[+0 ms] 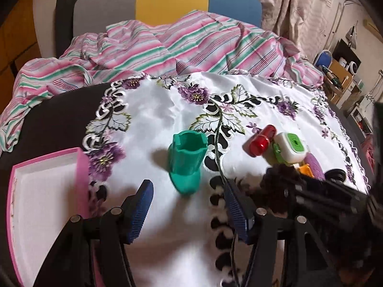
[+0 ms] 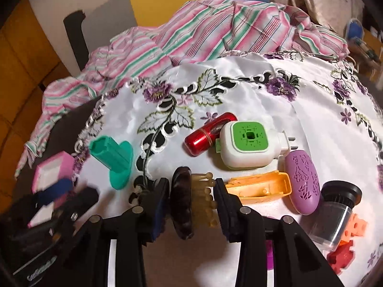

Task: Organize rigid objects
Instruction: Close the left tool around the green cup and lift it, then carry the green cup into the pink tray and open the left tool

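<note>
Clearly the right gripper (image 2: 190, 204) is clamped on a dark hair brush (image 2: 183, 203) with amber bristles, held just above the embroidered tablecloth (image 2: 239, 91); the left gripper (image 1: 186, 212) gapes empty before the upright teal holder (image 1: 186, 160), beside the pink tray (image 1: 79, 174). The brush sits edge-on between the pads and could twist loose on the way to the tray, or the wide left jaws could tip the holder.

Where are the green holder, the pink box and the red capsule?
green holder (image 1: 185, 161), left wrist view, on its ribbed side.
pink box (image 1: 82, 179), left wrist view, on its right wall.
red capsule (image 2: 208, 135), right wrist view, on its glossy body.
</note>
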